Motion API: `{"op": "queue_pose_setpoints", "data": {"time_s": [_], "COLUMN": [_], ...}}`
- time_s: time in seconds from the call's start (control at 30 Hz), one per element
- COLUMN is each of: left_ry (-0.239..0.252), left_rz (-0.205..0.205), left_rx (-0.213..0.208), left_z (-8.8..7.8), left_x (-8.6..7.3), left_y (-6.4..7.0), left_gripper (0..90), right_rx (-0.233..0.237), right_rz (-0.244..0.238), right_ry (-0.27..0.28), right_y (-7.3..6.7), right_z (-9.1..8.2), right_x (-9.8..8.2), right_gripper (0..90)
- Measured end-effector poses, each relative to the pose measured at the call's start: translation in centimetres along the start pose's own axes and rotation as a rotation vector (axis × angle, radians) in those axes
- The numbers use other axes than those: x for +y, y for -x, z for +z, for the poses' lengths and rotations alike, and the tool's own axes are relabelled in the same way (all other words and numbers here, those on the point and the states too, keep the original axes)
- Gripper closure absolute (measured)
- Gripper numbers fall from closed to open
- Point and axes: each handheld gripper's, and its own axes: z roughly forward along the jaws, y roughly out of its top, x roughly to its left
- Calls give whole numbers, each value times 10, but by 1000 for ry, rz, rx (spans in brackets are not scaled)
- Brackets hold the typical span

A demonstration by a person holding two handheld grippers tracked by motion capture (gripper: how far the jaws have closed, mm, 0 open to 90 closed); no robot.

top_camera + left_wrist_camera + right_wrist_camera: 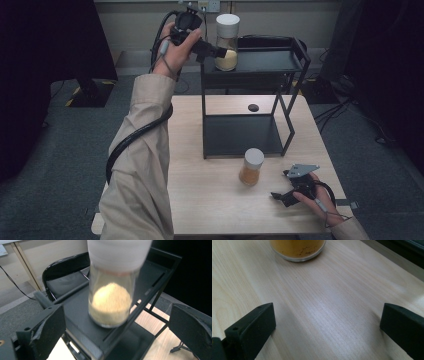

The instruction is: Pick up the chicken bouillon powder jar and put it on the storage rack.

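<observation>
Jar (227,42) on shelf (265,61), between open left gripper (116,327) jaws.

**Three cameras, one desk**

The high view looks forward and down from the person's side, taking in the whole desk (200,200) and the black shelf rack (260,60) at its far end. The left gripper view rides close to the rack's top shelf, facing a white-lidded jar of pale powder (111,302), the same jar (227,42) the high view sees far off. The right gripper view skims low over the wood, catching the base of an orange-filled jar (298,248), shared with the high view (251,167).
</observation>
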Motion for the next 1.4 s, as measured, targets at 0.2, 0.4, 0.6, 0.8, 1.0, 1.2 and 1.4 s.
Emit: {"op": "queue_pose_setpoints", "data": {"time_s": [0.2, 0.4, 0.6, 0.8, 1.0, 1.2, 1.4], "left_ry": [21, 36, 45, 55, 52, 61, 55], "left_rz": [-6, -2, -12, -13, -33, -49, -51], "left_rx": [-22, -36, -53, -71, -78, -88, -81], "left_z": [-4, -6, -7, -8, -6, -5, -6], "left_x": [-25, -45, -63, -79, -98, -118, -131], "left_y": [2, 4, 7, 9, 7, 7, 10], "left_gripper": [8, 8, 9, 11, 11, 11, 11], "right_rx": [-1, -1, -1, -1, -1, -1, -1], "right_rz": [0, 1, 0, 0, 0, 0, 0], "right_ry": [1, 1, 1, 1, 1, 1, 1], "right_y": [0, 0, 0, 0, 0, 0, 0], "right_z": [0, 0, 0, 0, 0, 0, 0], "right_x": [0, 0, 0, 0, 0, 0, 0], "right_gripper": [0, 0, 0, 0, 0, 0, 0]}}
